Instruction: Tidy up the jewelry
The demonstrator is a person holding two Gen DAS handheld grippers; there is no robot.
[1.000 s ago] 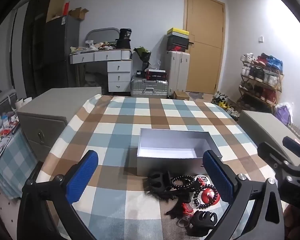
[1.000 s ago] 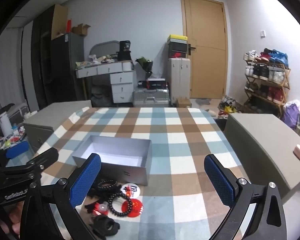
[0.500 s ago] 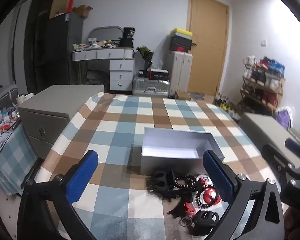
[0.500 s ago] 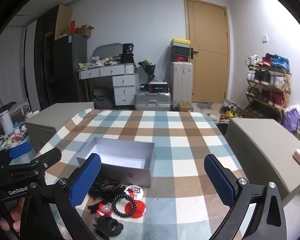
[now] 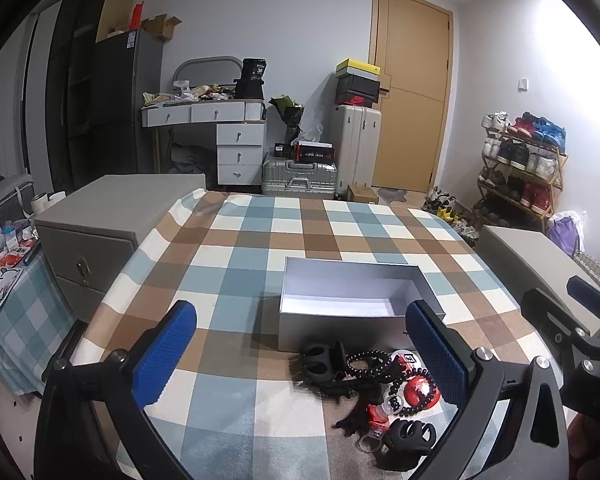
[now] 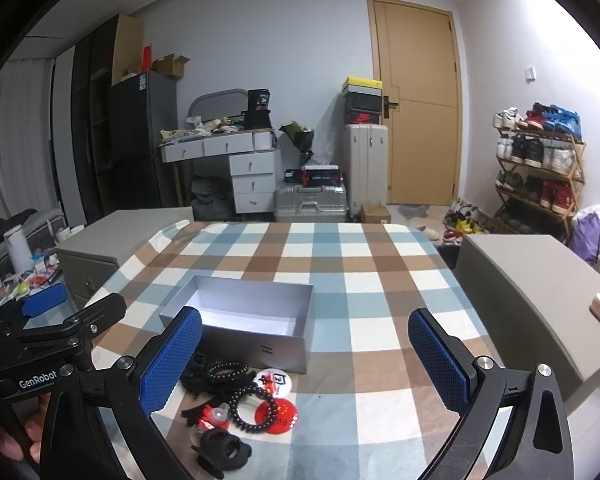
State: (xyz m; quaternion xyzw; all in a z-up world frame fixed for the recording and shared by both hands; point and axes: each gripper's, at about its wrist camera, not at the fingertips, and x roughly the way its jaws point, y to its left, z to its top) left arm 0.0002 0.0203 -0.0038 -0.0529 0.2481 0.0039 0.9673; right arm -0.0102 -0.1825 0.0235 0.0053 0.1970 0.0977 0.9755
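Jewelry [image 5: 376, 384] is piled on the cloth [image 5: 236, 264], just in front of the empty box [image 5: 352, 300], so it can be dropped in. Both tongs, left [image 5: 300, 356] and right [image 6: 306, 360], are held wide and hold nothing.

Tan wooden door [image 6: 418, 104] at back wall; silver hard-shell suitcase [image 6: 311, 199] lying flat beside white drawer desk [image 6: 236, 160]; wooden shoe rack [image 6: 538, 168] right.

Your left gripper [image 5: 300, 354]: black frame, blue dimpled pads, silver screws.
Your right gripper [image 6: 306, 358]: same build.
Marking: white "GenRobot", lower left of right view.
Skin: fingertips, lower left.
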